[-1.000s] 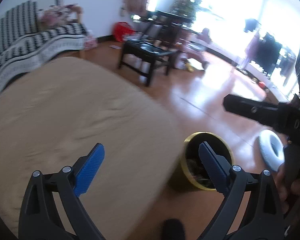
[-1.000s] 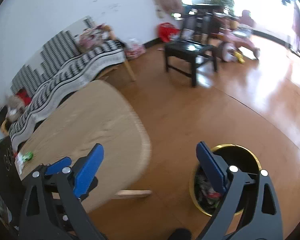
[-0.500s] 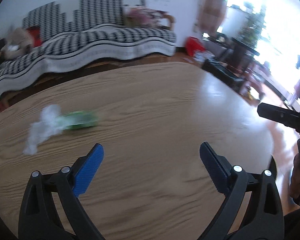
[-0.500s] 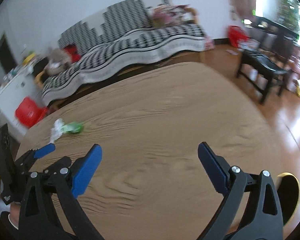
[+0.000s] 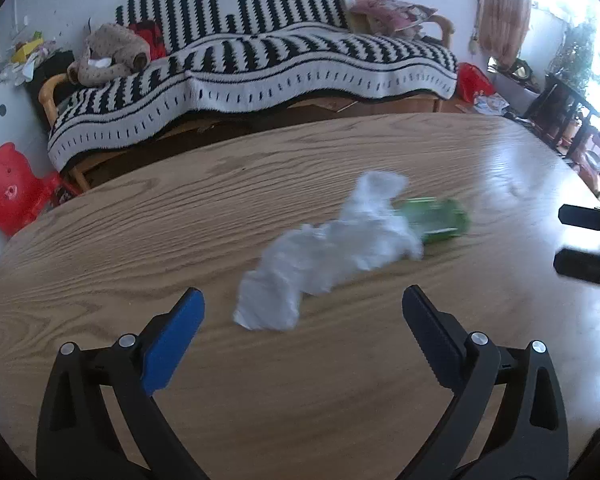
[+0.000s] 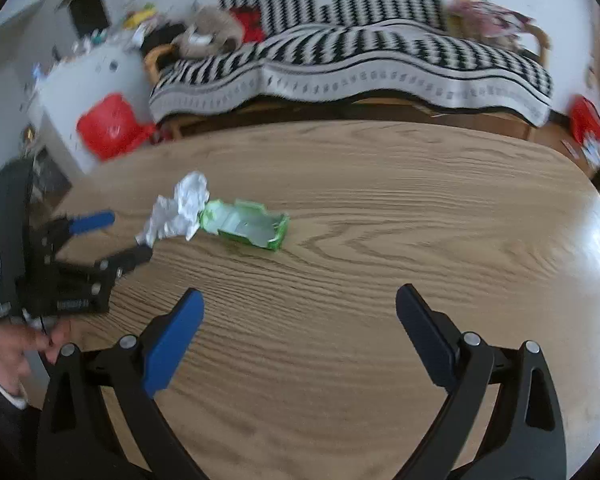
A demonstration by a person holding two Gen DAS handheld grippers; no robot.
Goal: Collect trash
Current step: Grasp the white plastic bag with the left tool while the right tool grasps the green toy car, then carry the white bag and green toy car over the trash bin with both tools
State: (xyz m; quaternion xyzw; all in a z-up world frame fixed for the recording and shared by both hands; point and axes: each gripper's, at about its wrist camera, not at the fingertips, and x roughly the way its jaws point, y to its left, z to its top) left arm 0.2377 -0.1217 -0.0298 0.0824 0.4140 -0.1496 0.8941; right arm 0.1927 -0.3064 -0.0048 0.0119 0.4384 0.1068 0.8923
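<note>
A crumpled white tissue (image 5: pixel 332 248) lies on the wooden table (image 5: pixel 179 224), touching a flattened green carton (image 5: pixel 436 218) beyond it. My left gripper (image 5: pixel 300 324) is open, just short of the tissue's near end. In the right wrist view the tissue (image 6: pixel 179 208) and green carton (image 6: pixel 245 228) sit left of centre. The left gripper (image 6: pixel 111 236) shows there, open beside the tissue. My right gripper (image 6: pixel 300 332) is open and empty over bare table, well short of the carton.
A sofa under a black-and-white blanket (image 5: pixel 259 68) runs behind the table, with a stuffed toy (image 5: pixel 107 52) on it. A red plastic stool (image 5: pixel 7 188) stands at the left. A person's hand (image 6: pixel 15 344) holds the left tool.
Both views swung from the floor bin back to the table. The left gripper has closed in on the tissue and carton; the right one now faces them from the side. Both stayed open.
</note>
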